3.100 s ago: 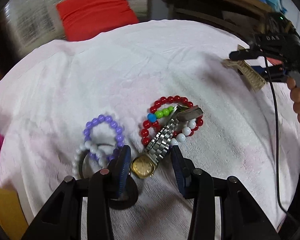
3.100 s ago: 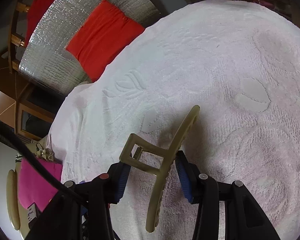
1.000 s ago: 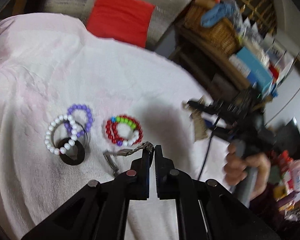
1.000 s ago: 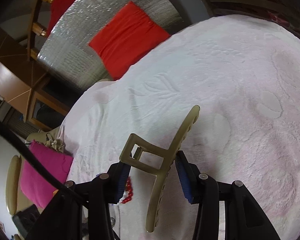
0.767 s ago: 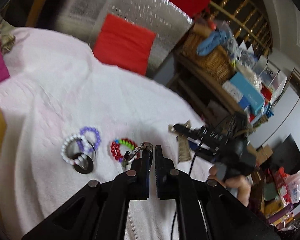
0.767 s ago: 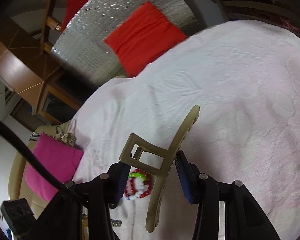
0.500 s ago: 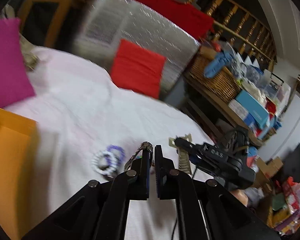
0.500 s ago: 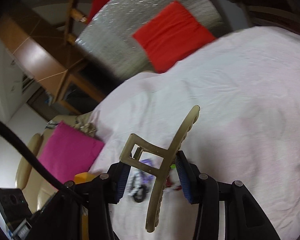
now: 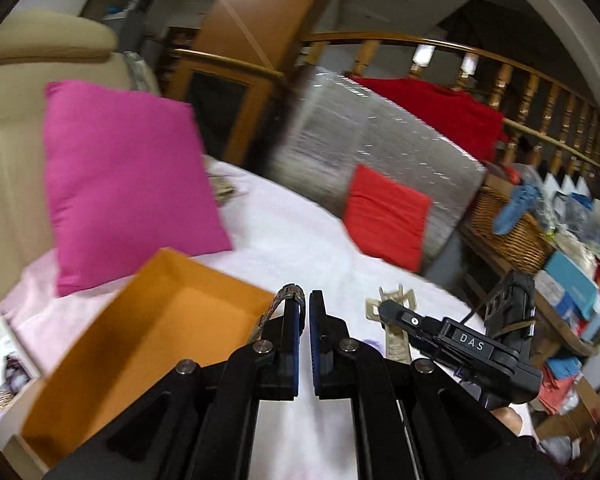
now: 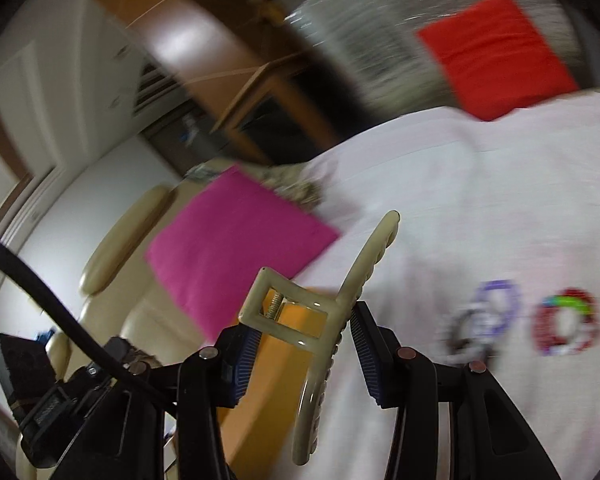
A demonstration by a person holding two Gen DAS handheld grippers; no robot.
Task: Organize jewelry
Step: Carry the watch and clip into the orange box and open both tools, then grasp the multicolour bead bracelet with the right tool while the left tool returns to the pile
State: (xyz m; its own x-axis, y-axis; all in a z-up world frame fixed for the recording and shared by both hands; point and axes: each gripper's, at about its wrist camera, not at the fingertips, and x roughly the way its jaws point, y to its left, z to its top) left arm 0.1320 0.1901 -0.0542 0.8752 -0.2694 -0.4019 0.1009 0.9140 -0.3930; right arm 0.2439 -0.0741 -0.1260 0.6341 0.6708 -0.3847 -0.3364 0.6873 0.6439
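My left gripper (image 9: 303,303) is shut on the metal band of a wristwatch (image 9: 278,308), which hangs down over its left finger beside the near corner of an open orange box (image 9: 148,332). My right gripper (image 10: 300,320) is shut on a beige hair claw clip (image 10: 332,308) standing upright between the blue pads; the same gripper and clip (image 9: 394,320) show at the right of the left wrist view. The orange box (image 10: 288,344) lies just behind the clip. Purple and white bead bracelets (image 10: 484,316) and a red bead bracelet (image 10: 564,320) rest on the white cloth.
A magenta cushion (image 9: 124,176) leans on a beige sofa (image 9: 28,92) behind the box. A red cushion (image 9: 384,216) and a silver foil panel (image 9: 380,144) stand at the far side. Cluttered shelves with a wicker basket (image 9: 508,232) are at the right.
Both grippers swung left and rose, away from the bracelets and toward the orange box and magenta cushion. The watch came off the cloth in my left gripper; the clip stayed gripped.
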